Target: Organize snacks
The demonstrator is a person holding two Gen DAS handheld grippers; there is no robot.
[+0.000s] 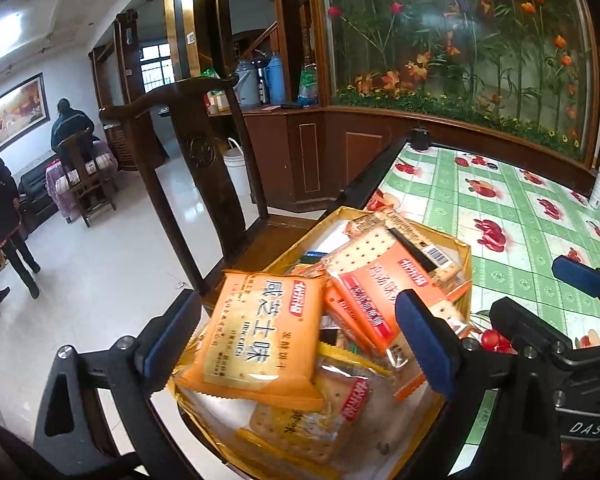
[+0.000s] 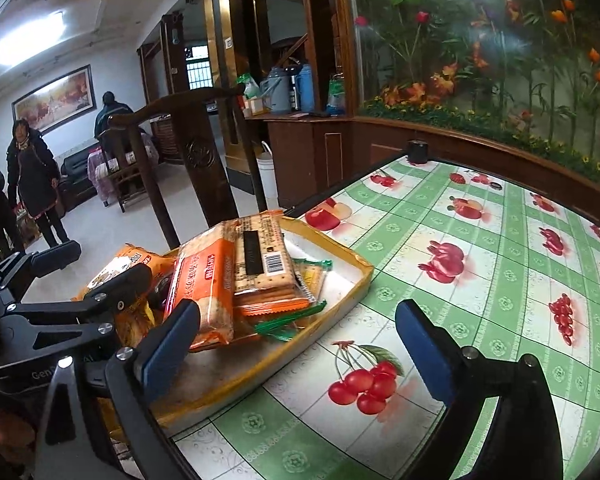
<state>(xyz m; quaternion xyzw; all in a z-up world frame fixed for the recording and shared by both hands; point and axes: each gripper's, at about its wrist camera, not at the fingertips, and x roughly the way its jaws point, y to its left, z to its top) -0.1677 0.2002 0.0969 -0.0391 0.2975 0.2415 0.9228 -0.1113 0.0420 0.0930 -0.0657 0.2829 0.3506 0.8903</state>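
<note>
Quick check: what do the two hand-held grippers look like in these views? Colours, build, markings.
Both match: the left hand-held gripper and right hand-held gripper have black angular frames with silver screw heads and flat blue pads on the fingers. White lettering marks the black bodies, only partly readable. No cables or sleeves show.

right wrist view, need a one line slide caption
Open right gripper hovers over the cherry-print green tablecloth beside a yellow cardboard tray piled with orange cracker packets.

Snack count at the two grippers

One yellow tray [image 2: 362, 280] beside the right gripper [image 2: 300, 344] holds at least four orange cracker packs [image 1: 260, 340] and several green-edged sachets [image 2: 288, 322]; exact totals are hidden.
</note>
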